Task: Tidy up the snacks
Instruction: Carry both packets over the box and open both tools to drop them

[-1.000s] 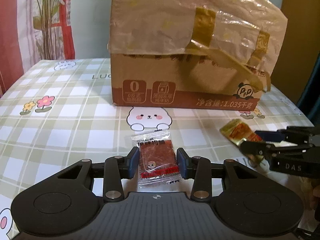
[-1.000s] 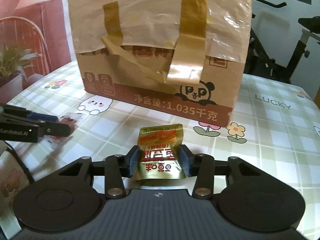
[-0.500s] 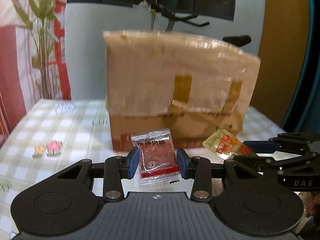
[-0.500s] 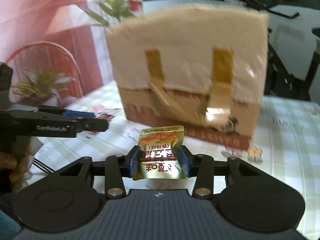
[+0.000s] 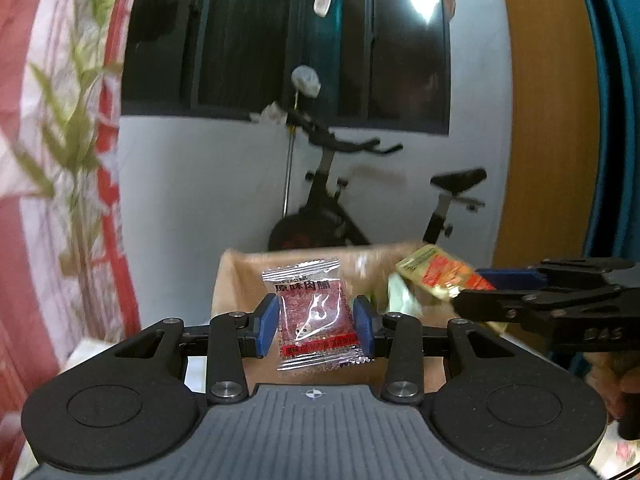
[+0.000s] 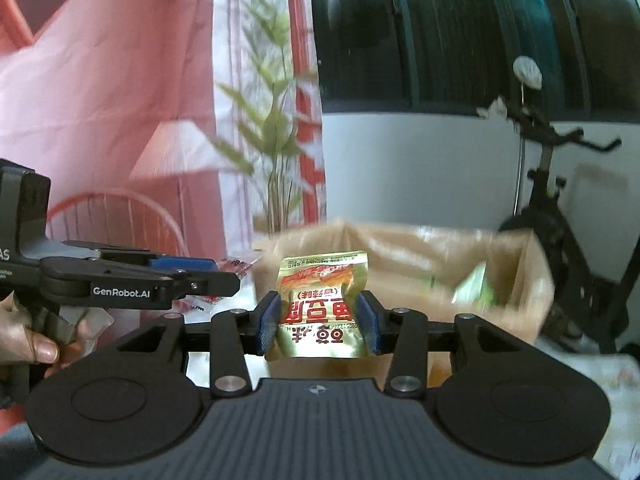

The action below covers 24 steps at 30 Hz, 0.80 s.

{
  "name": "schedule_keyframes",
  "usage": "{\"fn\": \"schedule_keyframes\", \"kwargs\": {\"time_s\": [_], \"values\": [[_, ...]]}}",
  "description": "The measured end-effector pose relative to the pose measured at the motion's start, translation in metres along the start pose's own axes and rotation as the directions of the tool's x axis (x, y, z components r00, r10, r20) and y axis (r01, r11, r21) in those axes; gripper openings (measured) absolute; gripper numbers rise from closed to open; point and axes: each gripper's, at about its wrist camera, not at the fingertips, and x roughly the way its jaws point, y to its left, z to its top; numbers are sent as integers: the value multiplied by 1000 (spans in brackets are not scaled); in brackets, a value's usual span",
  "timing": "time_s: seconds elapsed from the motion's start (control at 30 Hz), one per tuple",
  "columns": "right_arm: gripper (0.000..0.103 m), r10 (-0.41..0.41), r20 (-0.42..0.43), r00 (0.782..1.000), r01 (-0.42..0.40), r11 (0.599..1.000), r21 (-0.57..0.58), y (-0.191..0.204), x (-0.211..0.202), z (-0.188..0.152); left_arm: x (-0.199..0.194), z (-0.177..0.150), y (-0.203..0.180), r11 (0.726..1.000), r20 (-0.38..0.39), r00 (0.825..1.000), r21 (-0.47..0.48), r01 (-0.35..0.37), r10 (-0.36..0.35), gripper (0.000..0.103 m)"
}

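Note:
My left gripper [image 5: 316,324] is shut on a clear packet of red dried meat [image 5: 316,316] and holds it in the air in front of the open top of the brown cardboard box [image 5: 230,276]. My right gripper [image 6: 319,322] is shut on a gold snack packet [image 6: 320,304] at the same height, near the box's open top [image 6: 520,264]. The right gripper and its gold packet [image 5: 440,274] show at the right of the left wrist view. The left gripper shows at the left of the right wrist view [image 6: 224,276]. Green wrappers [image 6: 476,290] lie inside the box.
An exercise bike [image 5: 340,208] stands behind the box against a white wall. A tall plant [image 6: 276,152] and a red and white curtain [image 5: 48,160] are at the left. A red wire chair [image 6: 120,220] stands beyond the left gripper.
Both grippers have risen from the table with their packets to the level of the box's open top. The box front has dropped out of view and its inside shows.

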Motion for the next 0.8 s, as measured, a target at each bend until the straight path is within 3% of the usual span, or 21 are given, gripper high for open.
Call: {"fn": "schedule_keyframes", "kwargs": {"time_s": [0.17, 0.37, 0.6, 0.8], "values": [[45, -63, -2, 998, 63, 998, -17, -28, 39, 38, 50, 22, 4, 1000, -48, 999, -13, -2, 2, 43], [45, -137, -127, 982, 146, 987, 70, -69, 99, 40, 109, 16, 4, 999, -158, 987, -27, -37, 33, 43], [46, -159, -239, 958, 181, 981, 73, -79, 118, 24, 124, 3, 10, 999, -215, 976, -28, -34, 27, 43], [46, -173, -280, 944, 208, 973, 99, -84, 119, 19, 119, -1, 15, 999, -231, 972, -17, -41, 36, 44]]}}
